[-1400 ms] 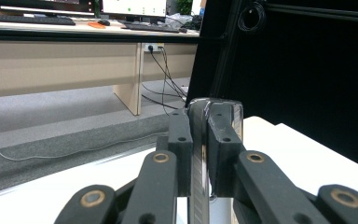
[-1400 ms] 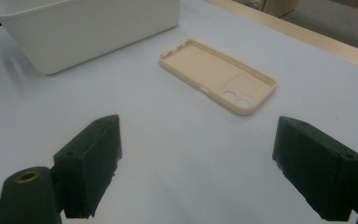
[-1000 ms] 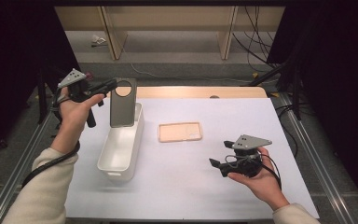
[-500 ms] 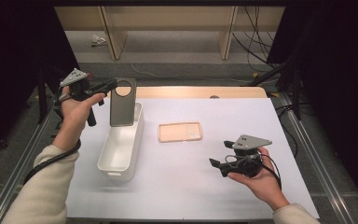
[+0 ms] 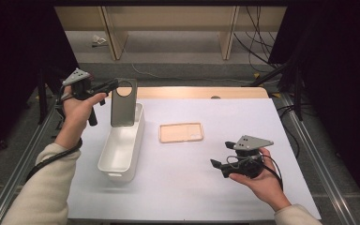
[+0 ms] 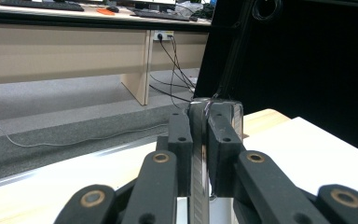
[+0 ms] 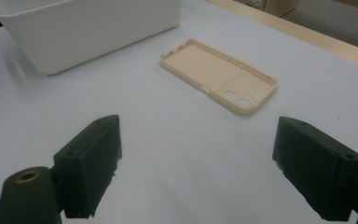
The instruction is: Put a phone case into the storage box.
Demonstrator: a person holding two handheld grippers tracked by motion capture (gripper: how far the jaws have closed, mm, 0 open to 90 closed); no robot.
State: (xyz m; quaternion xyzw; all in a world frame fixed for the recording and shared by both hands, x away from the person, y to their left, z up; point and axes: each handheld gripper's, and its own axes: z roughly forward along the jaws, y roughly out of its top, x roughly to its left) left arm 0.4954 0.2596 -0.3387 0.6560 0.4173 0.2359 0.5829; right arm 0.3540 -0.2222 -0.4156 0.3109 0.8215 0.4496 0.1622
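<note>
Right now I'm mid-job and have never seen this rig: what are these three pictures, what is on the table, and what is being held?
A person holds a hand-held two-jaw gripper in each hand. The high view looks down on the table; the other two cameras ride on the grippers and look along their black jaws. The left gripper is shut on a grey phone case, held upright over the far end of a white bin; its own view shows the case edge-on between the pads. The right gripper is open and holds nothing. A beige phone case lies flat, inside up, beside the bin.
</note>
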